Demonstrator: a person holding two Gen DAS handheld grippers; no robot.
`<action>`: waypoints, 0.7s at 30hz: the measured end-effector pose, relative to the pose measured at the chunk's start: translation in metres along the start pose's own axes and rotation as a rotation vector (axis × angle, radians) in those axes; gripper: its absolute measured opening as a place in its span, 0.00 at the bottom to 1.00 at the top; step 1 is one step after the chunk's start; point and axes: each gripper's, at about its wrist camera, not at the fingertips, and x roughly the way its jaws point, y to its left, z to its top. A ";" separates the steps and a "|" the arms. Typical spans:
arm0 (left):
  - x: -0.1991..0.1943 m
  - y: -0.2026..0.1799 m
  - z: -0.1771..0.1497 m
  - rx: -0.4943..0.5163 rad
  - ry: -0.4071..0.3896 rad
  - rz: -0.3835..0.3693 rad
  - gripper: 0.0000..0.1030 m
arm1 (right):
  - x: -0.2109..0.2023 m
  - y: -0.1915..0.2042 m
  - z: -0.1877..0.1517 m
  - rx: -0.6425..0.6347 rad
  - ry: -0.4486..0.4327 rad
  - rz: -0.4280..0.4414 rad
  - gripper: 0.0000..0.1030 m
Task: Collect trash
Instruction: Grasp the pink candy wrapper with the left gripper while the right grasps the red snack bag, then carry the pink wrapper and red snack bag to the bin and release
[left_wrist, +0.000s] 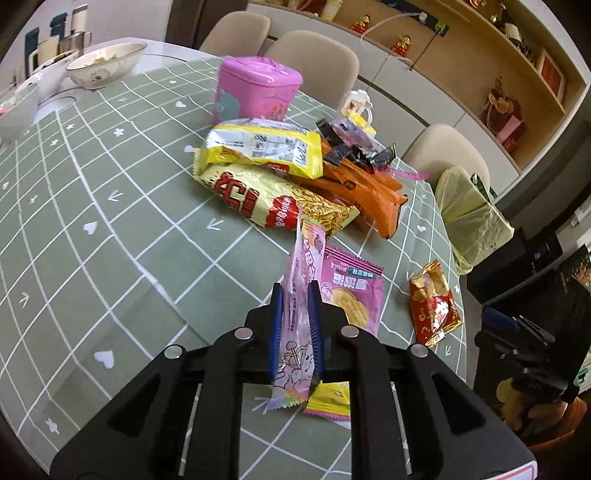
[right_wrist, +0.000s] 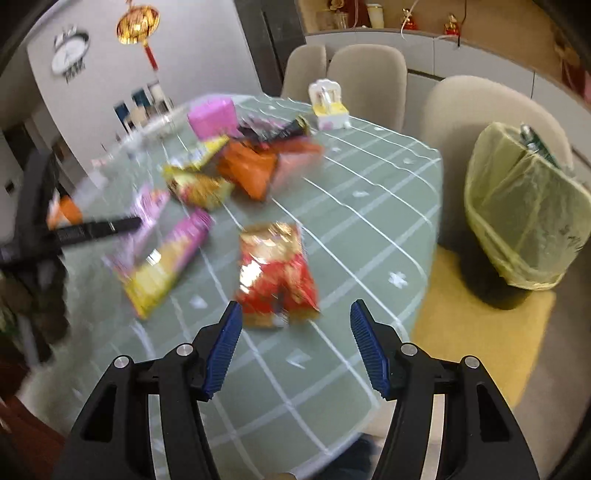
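Note:
My left gripper (left_wrist: 295, 291) is shut on a pale pink snack wrapper (left_wrist: 301, 295), which stands upright between the blue pads, lifted off the green checked tablecloth (left_wrist: 110, 229). Under it lie a pink chip packet (left_wrist: 351, 291) and a yellow-pink wrapper (left_wrist: 328, 402). My right gripper (right_wrist: 295, 314) is open, just short of a red-and-gold wrapper (right_wrist: 275, 269) that lies flat on the cloth. A bin lined with a yellow bag (right_wrist: 524, 206) stands on a chair to the right of the table. The left gripper (right_wrist: 92, 229) shows blurred at the left of the right wrist view.
A pile of yellow and orange packets (left_wrist: 280, 173) lies mid-table with a pink tub (left_wrist: 255, 88) behind it. A small toy (right_wrist: 328, 107) sits at the far edge, bowls (left_wrist: 107, 62) at the far left. Beige chairs (right_wrist: 365, 81) ring the table.

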 end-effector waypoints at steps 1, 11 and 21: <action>-0.002 0.001 -0.001 -0.008 -0.005 0.001 0.13 | 0.007 0.004 0.006 0.001 0.020 0.010 0.56; -0.040 -0.004 -0.015 -0.071 -0.072 0.037 0.13 | 0.079 0.023 0.034 -0.104 0.100 0.050 0.46; -0.063 -0.024 -0.014 -0.068 -0.122 0.042 0.13 | 0.016 0.041 0.052 -0.203 -0.007 0.104 0.30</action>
